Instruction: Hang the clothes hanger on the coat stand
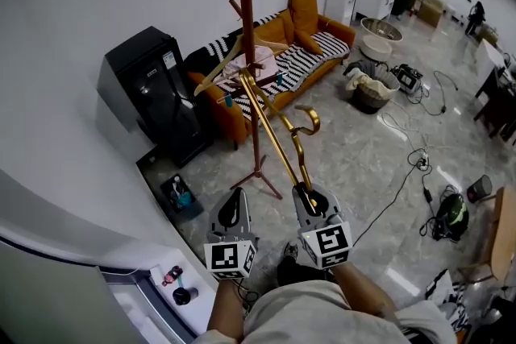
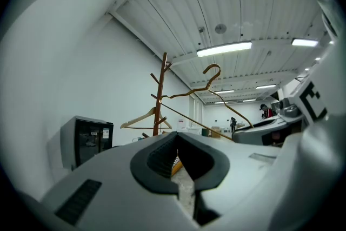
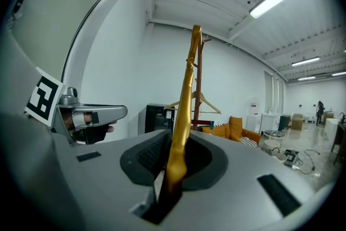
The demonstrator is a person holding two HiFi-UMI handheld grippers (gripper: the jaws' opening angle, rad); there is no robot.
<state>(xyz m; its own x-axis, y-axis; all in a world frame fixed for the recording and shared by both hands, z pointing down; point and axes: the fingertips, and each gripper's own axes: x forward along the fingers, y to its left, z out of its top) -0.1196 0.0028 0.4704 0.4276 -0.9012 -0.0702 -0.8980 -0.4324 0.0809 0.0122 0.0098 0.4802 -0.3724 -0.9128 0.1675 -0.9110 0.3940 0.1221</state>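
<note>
**Head view: gold hanger carried to the stand, not yet hung**

Head view notes, looking down past both grippers.

- Right gripper (image 1: 305,192): clamped on one end of the gold clothes hanger (image 1: 271,127). The right gripper view shows the jaws (image 3: 170,170) pinching the gold bar (image 3: 186,94), which rises straight out of them.
- Left gripper (image 1: 235,194): jaws together, nothing between them. The left gripper view confirms the pads (image 2: 178,167) are closed and empty. It sits at 9 o'clock of the right gripper, just beside it.
- Coat stand (image 1: 247,28): brown pole with pegs, at 12 o'clock of the grippers, feet on the floor.
- A pale wooden hanger (image 1: 216,70) is already on a lower peg, at 9 o'clock of the pole.
- The gold hanger runs from the right gripper toward 11 o'clock, and its far end crosses the pole. I cannot tell whether it touches.
- Its hook (image 2: 212,74) is in open air at 3 o'clock of the pole (image 2: 161,89), over no peg.
- An orange sofa (image 1: 318,32) stands beyond the stand at 1 o'clock.

Progress, as judged:
- Done: the hanger is picked up and brought close to the stand.
- Left: turn the hanger so its hook faces a free peg, lift the hook over that peg, and release.
</note>
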